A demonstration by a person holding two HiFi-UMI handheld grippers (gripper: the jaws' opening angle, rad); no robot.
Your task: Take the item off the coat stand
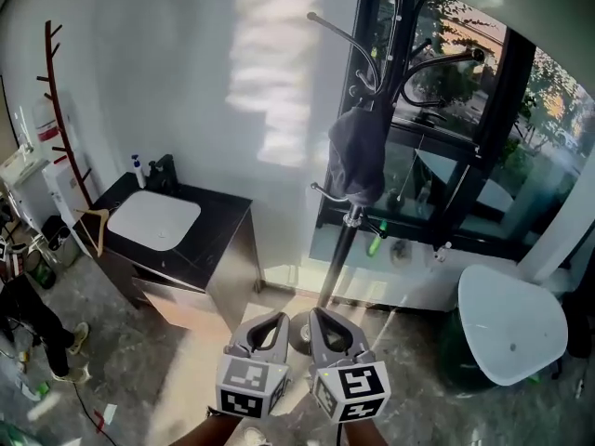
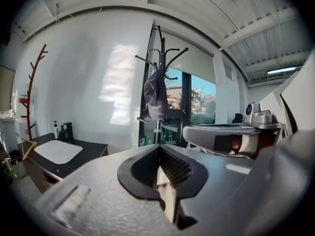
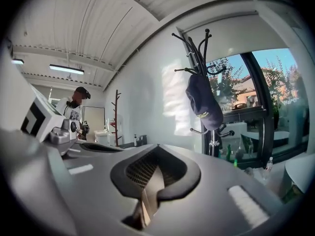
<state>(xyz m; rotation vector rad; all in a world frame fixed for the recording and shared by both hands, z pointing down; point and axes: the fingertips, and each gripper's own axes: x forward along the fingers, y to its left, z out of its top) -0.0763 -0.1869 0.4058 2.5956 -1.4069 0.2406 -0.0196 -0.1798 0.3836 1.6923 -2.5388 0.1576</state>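
Note:
A dark cap (image 1: 358, 156) hangs on a hook of the black coat stand (image 1: 398, 26) in front of the window. The cap (image 2: 154, 96) also shows straight ahead in the left gripper view, and the same cap (image 3: 204, 102) sits right of centre in the right gripper view. Both grippers are low in the head view, side by side, well short of the stand's pole. My left gripper (image 1: 275, 318) is shut with nothing in it, its tips meeting (image 2: 158, 146). My right gripper (image 1: 318, 314) is likewise shut and empty (image 3: 157, 146).
A black cabinet with a white sink (image 1: 153, 219) stands at the left wall, beside a red-brown branch-shaped stand (image 1: 60, 110). A white round seat (image 1: 511, 323) is at the right by the window. A person (image 1: 28, 323) stands at the far left.

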